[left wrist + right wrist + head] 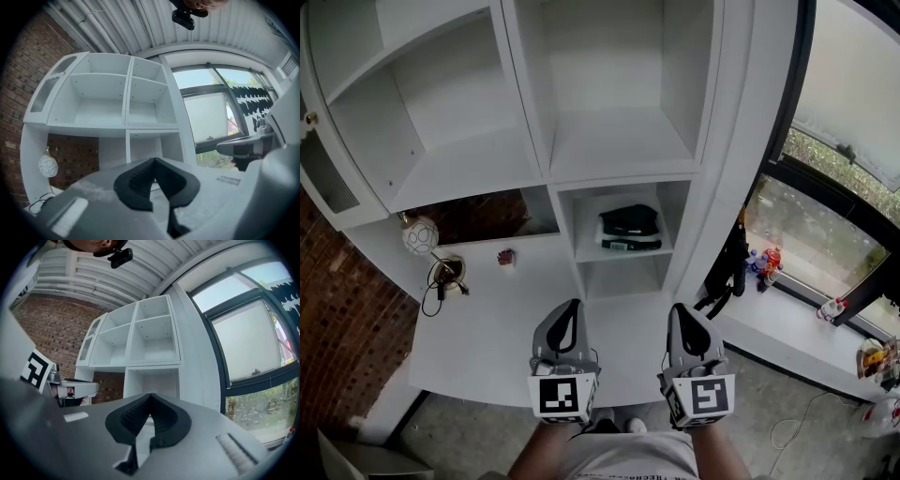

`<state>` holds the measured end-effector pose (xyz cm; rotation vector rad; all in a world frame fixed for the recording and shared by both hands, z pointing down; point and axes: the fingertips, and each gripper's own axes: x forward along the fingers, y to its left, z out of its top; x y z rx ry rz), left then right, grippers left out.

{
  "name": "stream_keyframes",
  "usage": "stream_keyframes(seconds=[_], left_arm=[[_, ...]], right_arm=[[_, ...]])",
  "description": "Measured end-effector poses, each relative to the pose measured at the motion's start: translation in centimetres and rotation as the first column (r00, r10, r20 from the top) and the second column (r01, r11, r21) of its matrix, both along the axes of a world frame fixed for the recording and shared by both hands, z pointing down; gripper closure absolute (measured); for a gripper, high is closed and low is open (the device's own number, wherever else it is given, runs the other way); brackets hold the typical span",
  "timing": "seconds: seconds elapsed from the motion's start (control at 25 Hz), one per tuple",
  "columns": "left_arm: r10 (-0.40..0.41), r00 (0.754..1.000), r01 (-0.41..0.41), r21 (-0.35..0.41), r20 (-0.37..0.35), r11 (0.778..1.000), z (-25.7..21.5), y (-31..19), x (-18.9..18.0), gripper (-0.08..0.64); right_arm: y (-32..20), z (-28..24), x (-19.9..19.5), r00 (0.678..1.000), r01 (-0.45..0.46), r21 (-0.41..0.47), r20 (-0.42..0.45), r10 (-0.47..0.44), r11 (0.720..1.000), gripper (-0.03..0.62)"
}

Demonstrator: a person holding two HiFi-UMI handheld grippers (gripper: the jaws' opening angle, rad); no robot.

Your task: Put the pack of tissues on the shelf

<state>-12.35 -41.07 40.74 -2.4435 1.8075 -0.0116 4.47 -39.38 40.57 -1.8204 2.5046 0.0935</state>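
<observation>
Left gripper (570, 311) and right gripper (684, 311) sit closest to the lens, side by side over the near edge of the white desk (487, 347), both pointing level at the shelf unit (525, 84). Each gripper's own view shows its dark ribbed jaws pressed together with nothing between them, so neither carries anything. Pack of tissues (629, 225), judged to be the dark-and-white bundle, lies flat on the middle board of the narrow lower compartment (675, 211), directly ahead of the grippers. It is seated between the side walls and back from the front lip, a position that should keep it from sliding out. That bay is also the one in line with the level grippers, which likely explains the choice over the large upper bays (619, 141). On this reading the placement is complete, and closed, empty jaws fit hands drawn clear of the shelf. Outward to the left, on the desk by the brick-backed recess, stand a patterned round lamp (420, 235), a small ringed item (447, 275) with a trailing cable, and a small red object (505, 257), all well apart from the pack. To the right, small figures (766, 263) stand on the window sill (759, 328)
</observation>
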Motion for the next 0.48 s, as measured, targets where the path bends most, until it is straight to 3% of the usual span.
stream_keyframes(seconds=[0.48], left_arm=[[0.011, 1.0, -0.011, -0.009, 0.02, 1.0, 0.69, -0.53, 0.27, 0.552]], right_arm=[[-0.28, 0.11, -0.01, 1.0, 0.008, 0.001, 0.006, -0.008, 1.0, 0.591]])
